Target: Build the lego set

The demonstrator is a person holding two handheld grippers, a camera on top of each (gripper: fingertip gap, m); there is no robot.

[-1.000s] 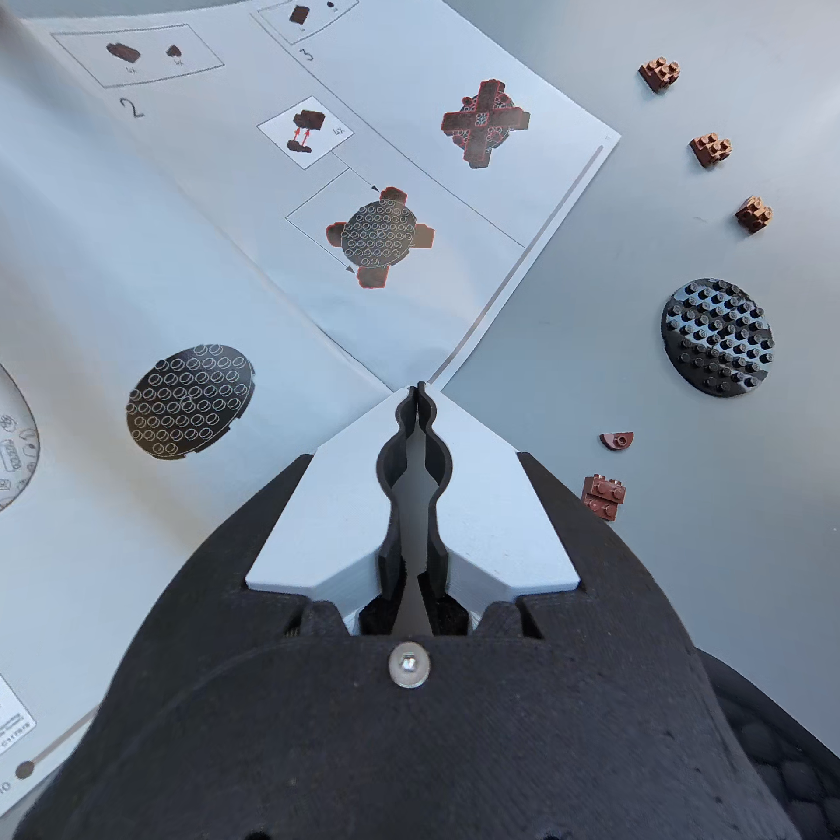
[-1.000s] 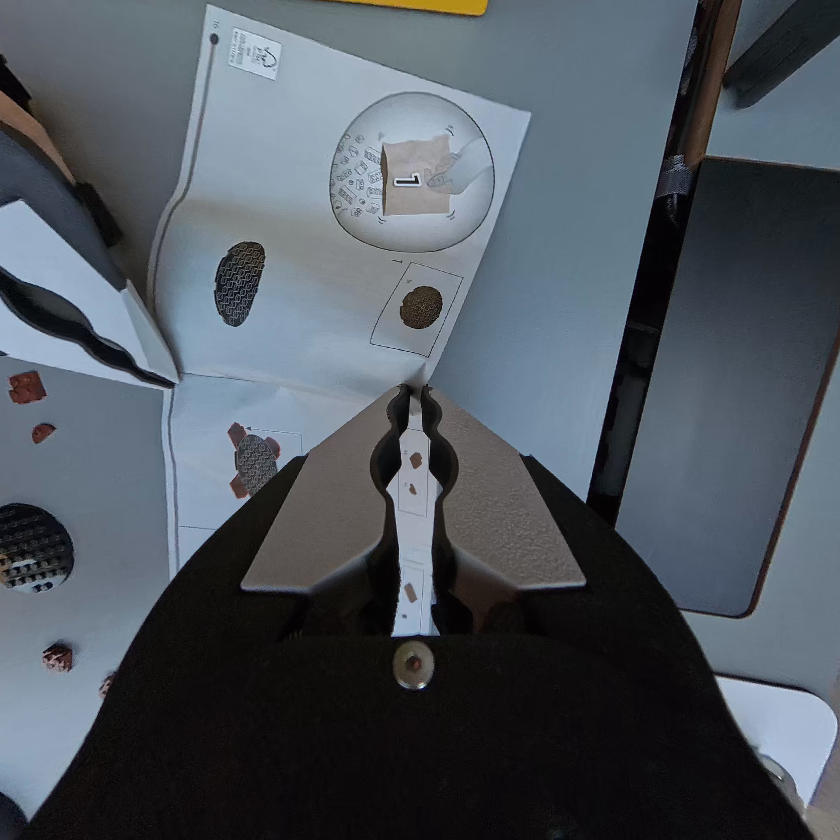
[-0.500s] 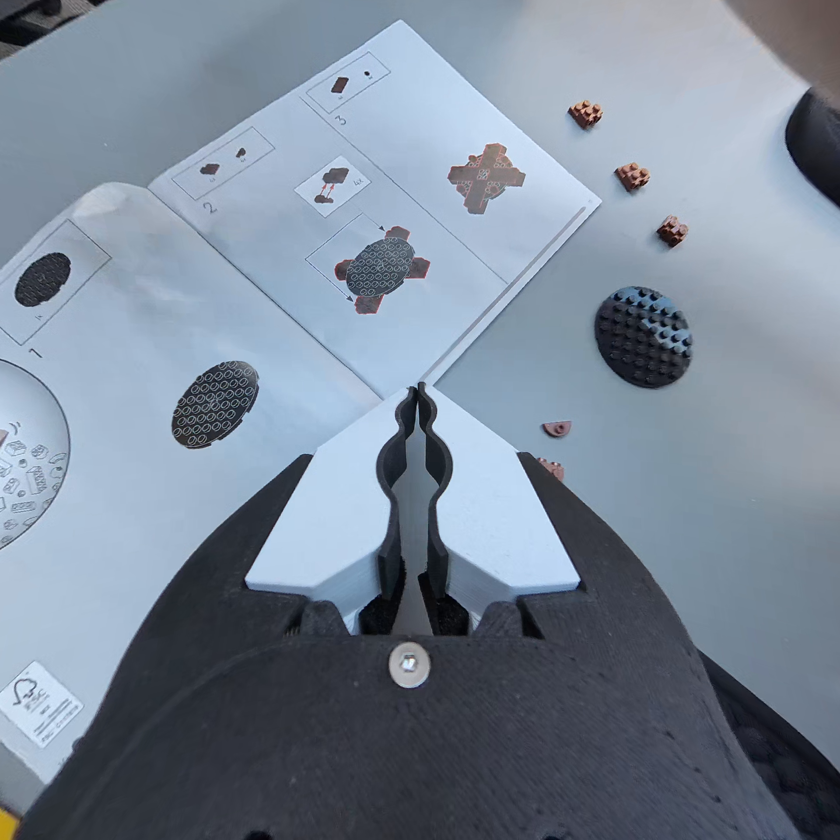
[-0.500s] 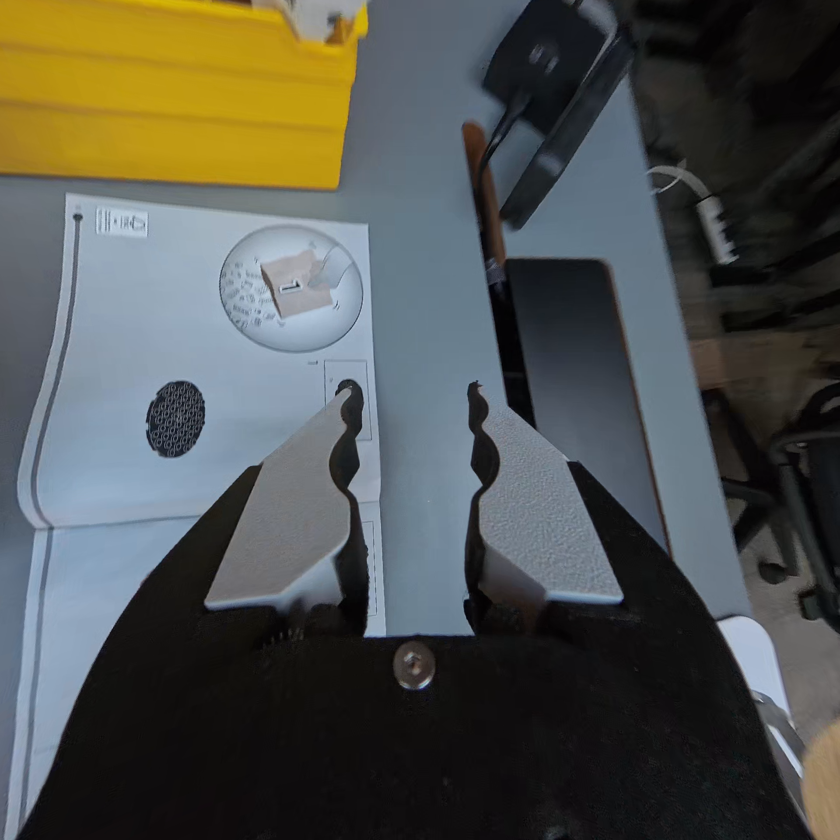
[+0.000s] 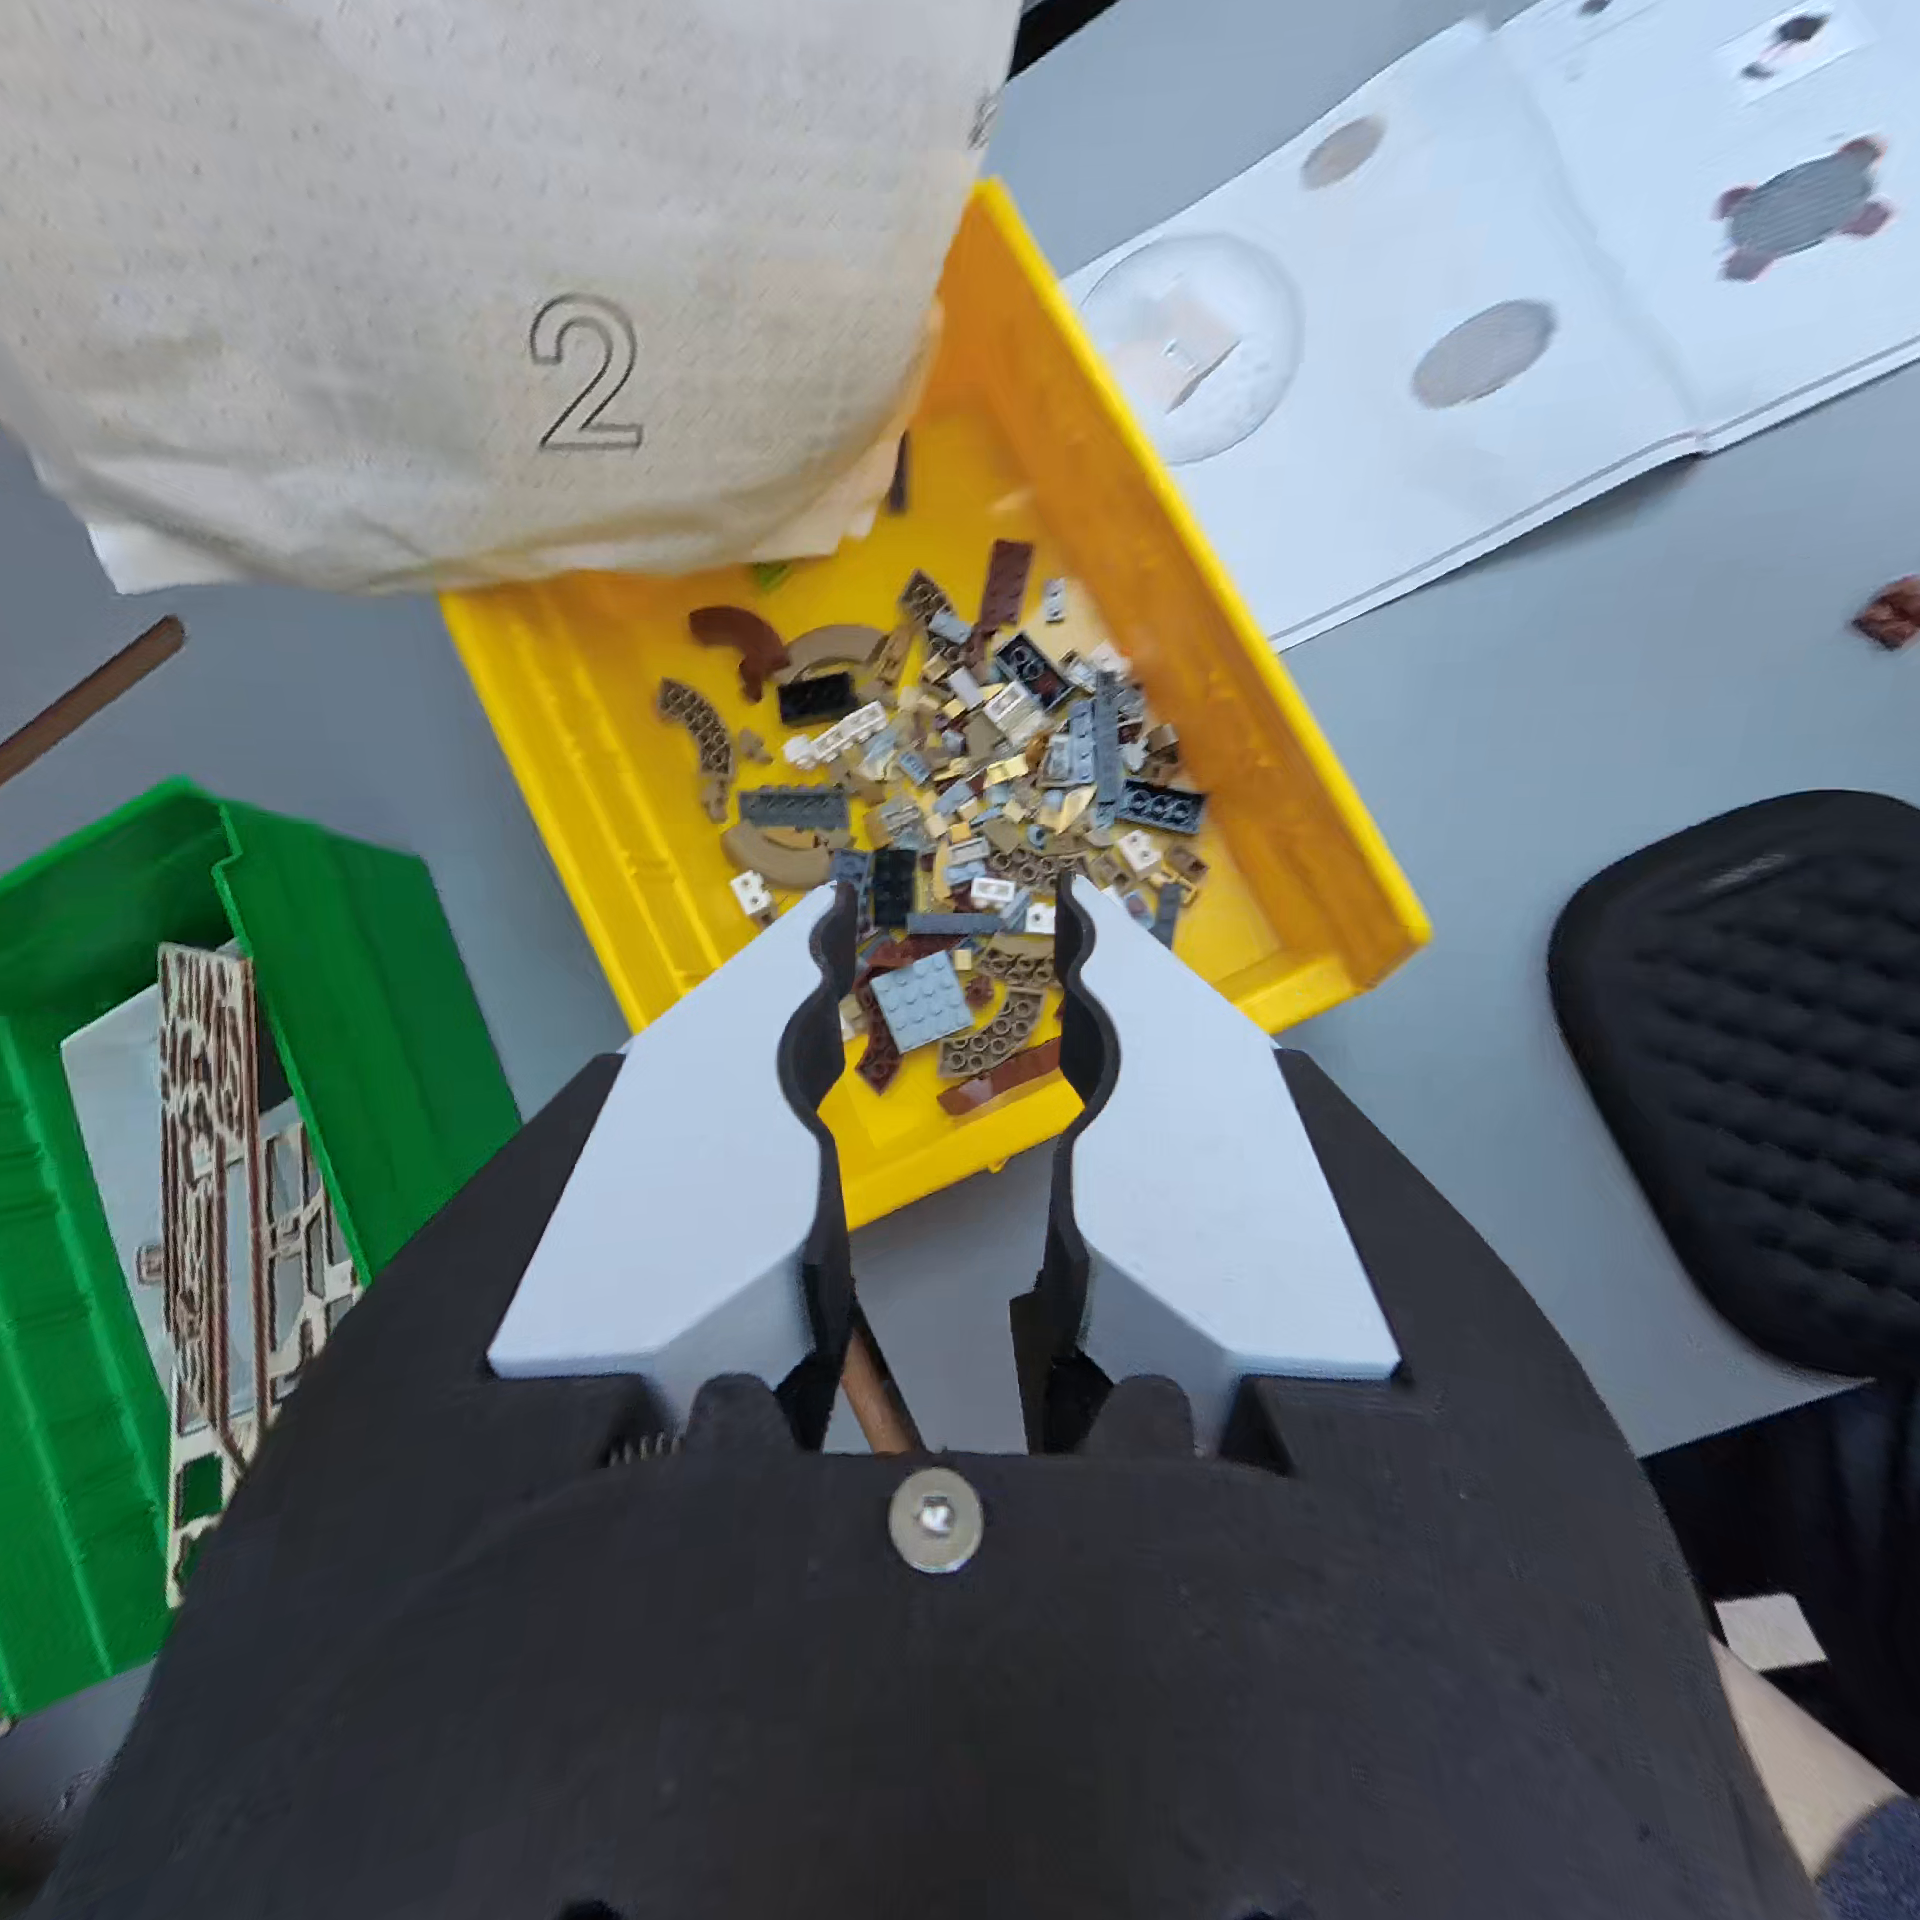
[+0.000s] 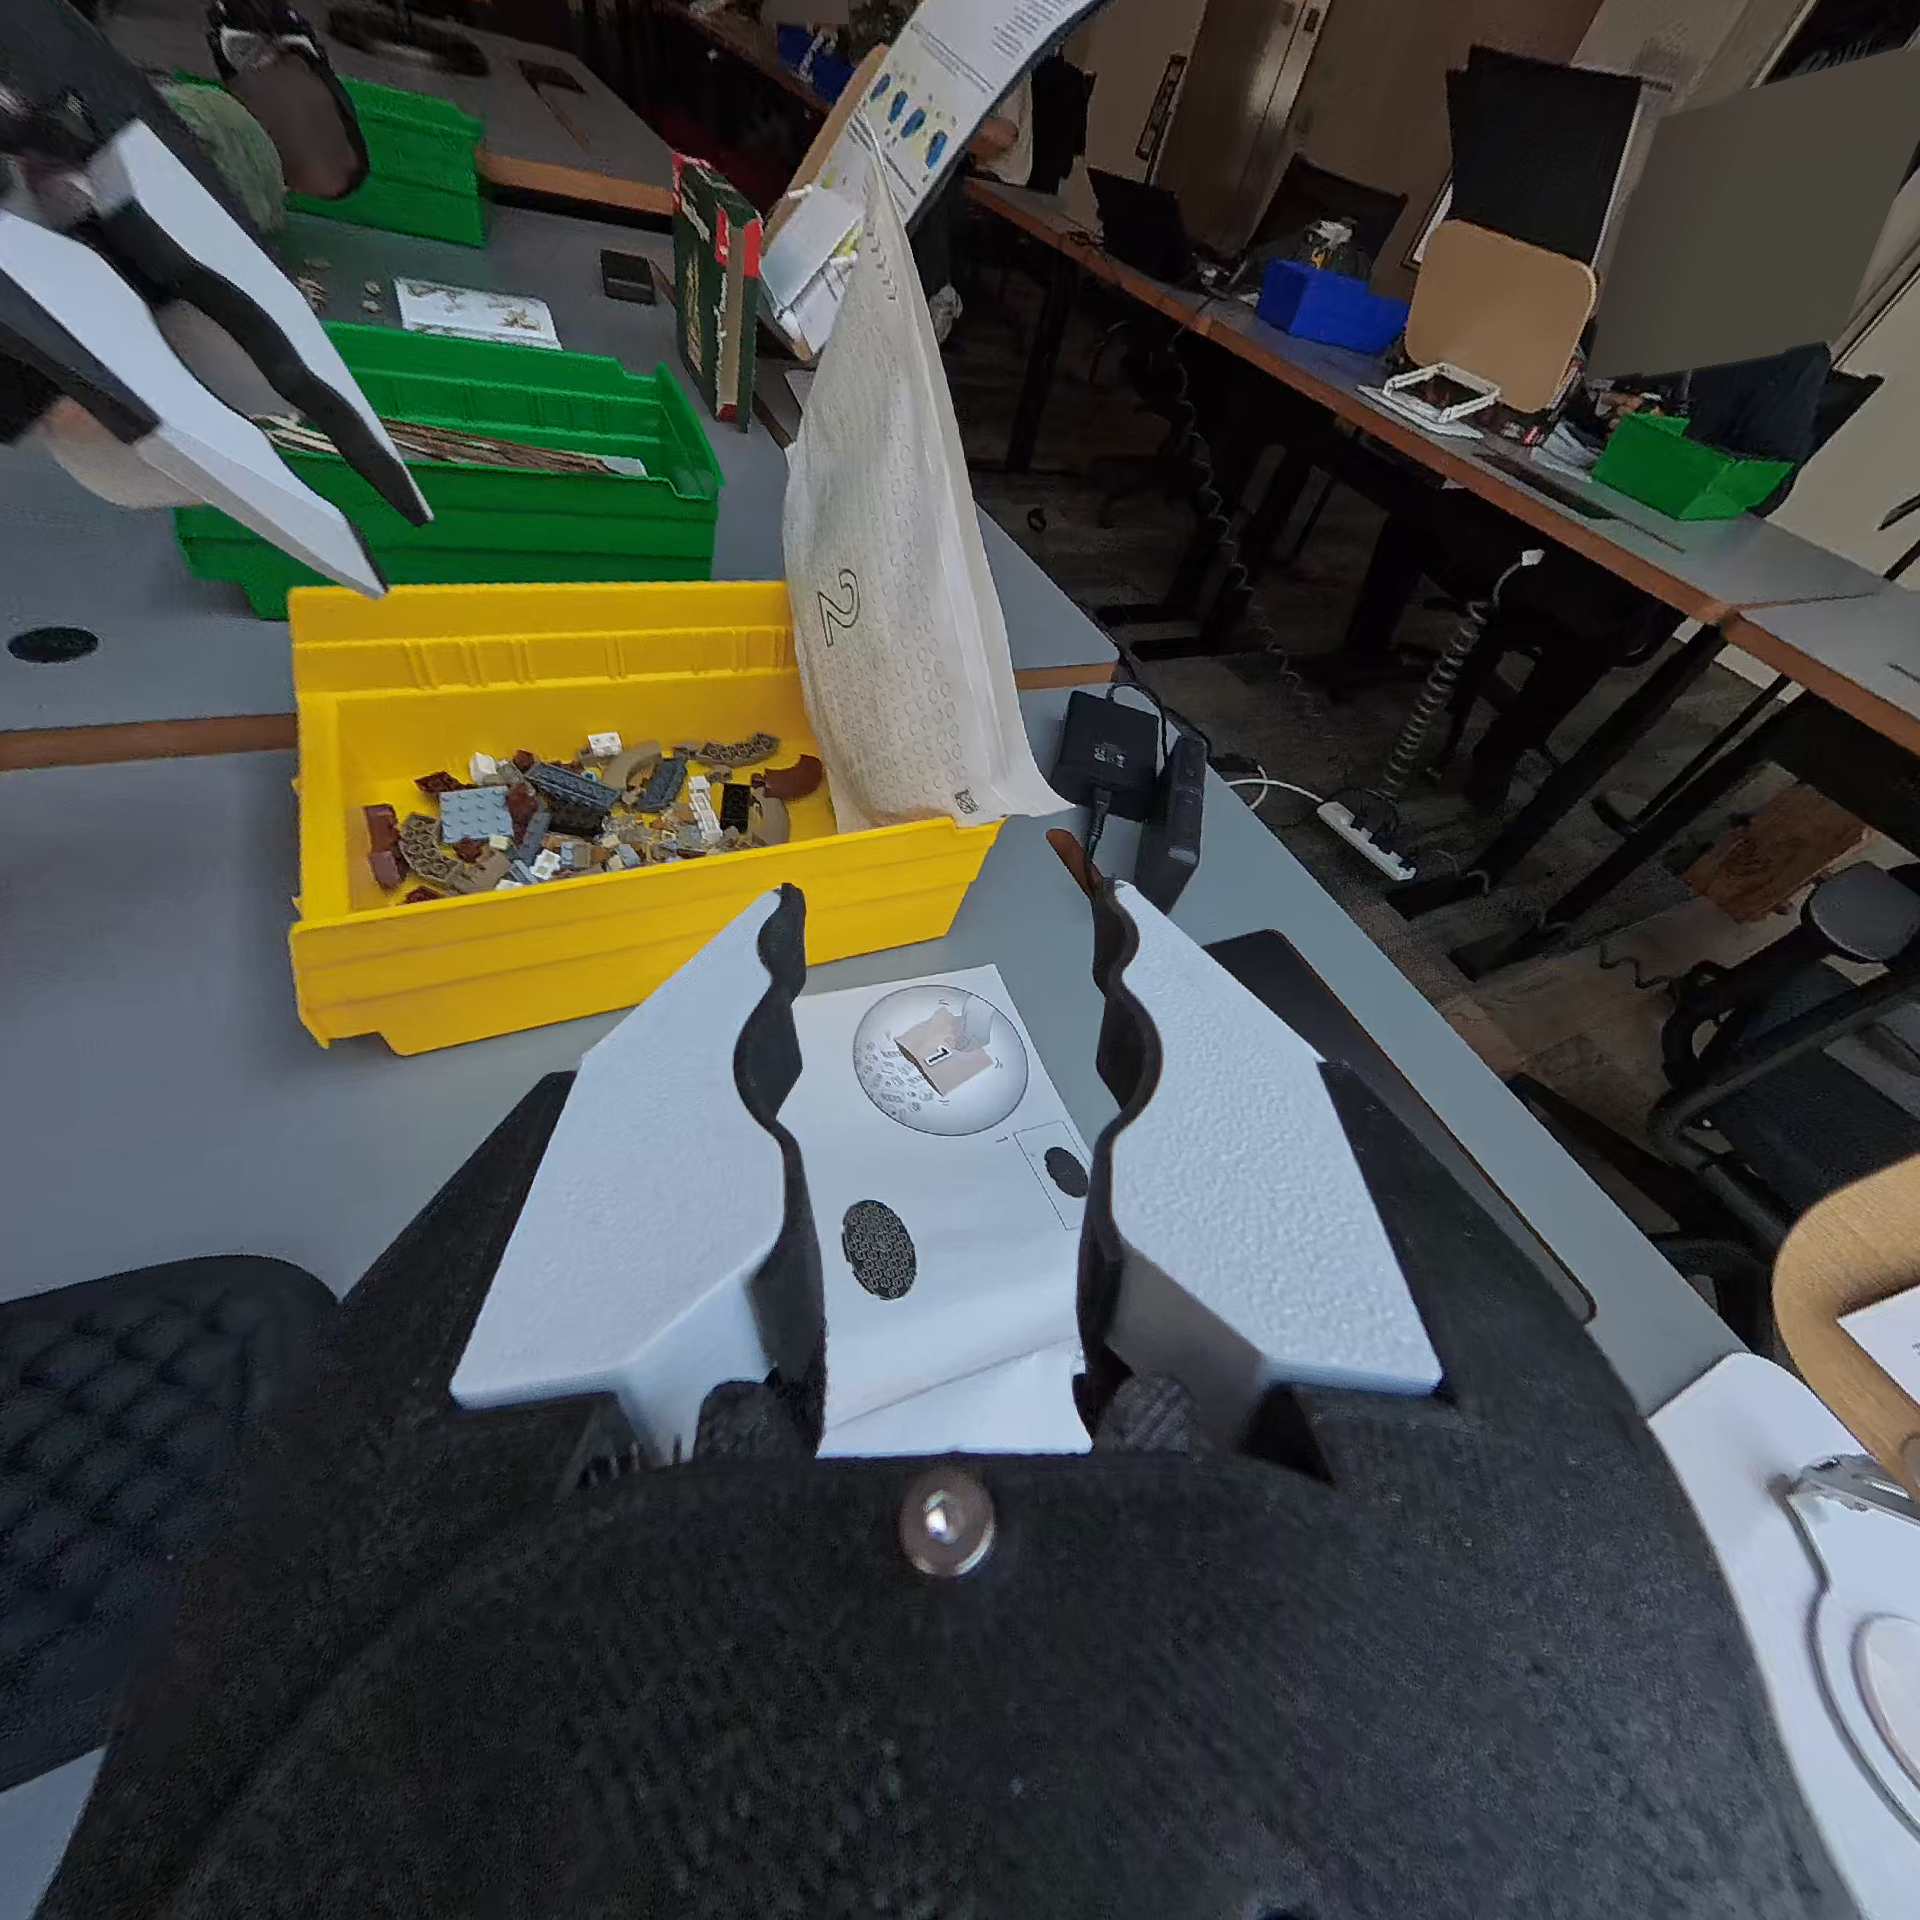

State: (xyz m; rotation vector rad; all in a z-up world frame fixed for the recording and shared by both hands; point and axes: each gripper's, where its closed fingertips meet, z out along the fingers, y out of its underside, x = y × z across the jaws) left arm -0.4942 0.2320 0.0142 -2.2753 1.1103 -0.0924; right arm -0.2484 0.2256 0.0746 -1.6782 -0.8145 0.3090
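Two grippers, both mine, and both hold nothing, fingers spread apart. My left gripper [image 5: 951, 904] hangs over the yellow bin [image 5: 1226, 665], tips above the near end of the loose bricks [image 5: 966, 790] heaped on its floor: grey plates, tan arches, dark brown curves, small black blocks, all jumbled and touching. A pale paper bag [image 5: 436, 281] with a printed numeral stands in the far end of that bin, filling my left view from ten to twelve o'clock. At one to two o'clock the open instruction booklet [image 5: 1558, 312] lies flat on the grey table [image 5: 1558, 831], just beside the bin's wall. One small brown brick [image 5: 1889, 623] sits alone on the table at three o'clock. At eight o'clock a green bin [image 5: 343, 997] holds a flat sheet of cut-out brown and cream shapes [image 5: 208, 1143]. A black padded cushion [image 5: 1756, 1081] rests at four o'clock. My right gripper [image 6: 945, 899] hovers released above the booklet [image 6: 966, 1174], whose page shows between its fingers. From there the yellow bin [image 6: 582, 945] lies at eleven o'clock, the bricks [image 6: 582, 821] inside it, the bag [image 6: 894, 623] leaning upright against its right end. My left gripper [image 6: 384, 551] shows at ten o'clock, above the bin's far left corner. A black power adapter [image 6: 1107, 748] sits on the table at one o'clock, past the bin.
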